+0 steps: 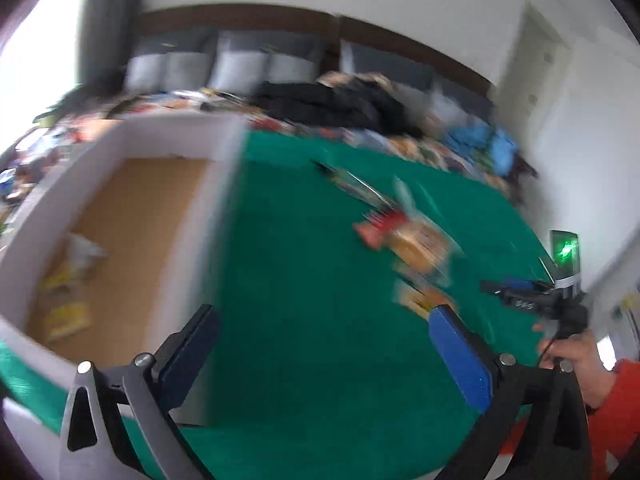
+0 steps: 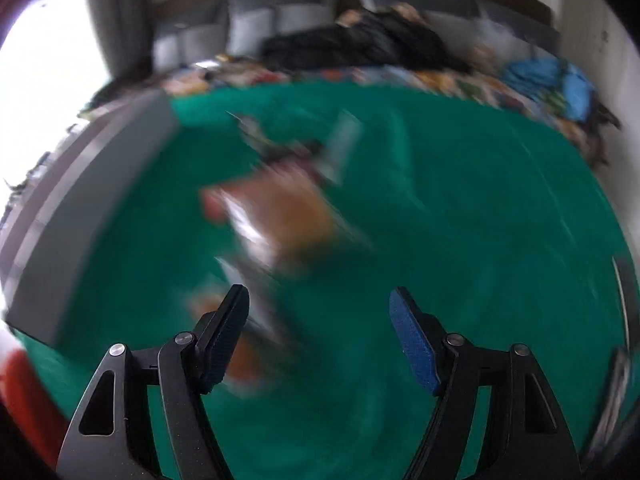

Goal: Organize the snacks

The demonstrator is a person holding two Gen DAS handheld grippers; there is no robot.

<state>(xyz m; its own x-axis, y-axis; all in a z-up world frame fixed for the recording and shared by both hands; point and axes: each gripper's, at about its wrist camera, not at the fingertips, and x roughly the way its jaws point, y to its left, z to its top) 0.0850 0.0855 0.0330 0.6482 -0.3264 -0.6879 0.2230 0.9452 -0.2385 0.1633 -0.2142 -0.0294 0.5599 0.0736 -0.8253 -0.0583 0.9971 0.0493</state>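
Note:
A white cardboard box with a brown floor stands on the green cloth at the left; yellow snack packets lie inside it. Several loose snack packets lie on the cloth to the right, blurred. My left gripper is open and empty, above the cloth beside the box's right wall. My right gripper is open and empty, just in front of the blurred snack packets. The box shows as a grey wall at the left of the right wrist view. The right gripper also shows in the left wrist view, in a hand.
The green cloth covers the table. A cluttered sofa with dark clothes and blue items lies beyond the table's far edge. A device with a green light stands at the right edge. Both views are motion-blurred.

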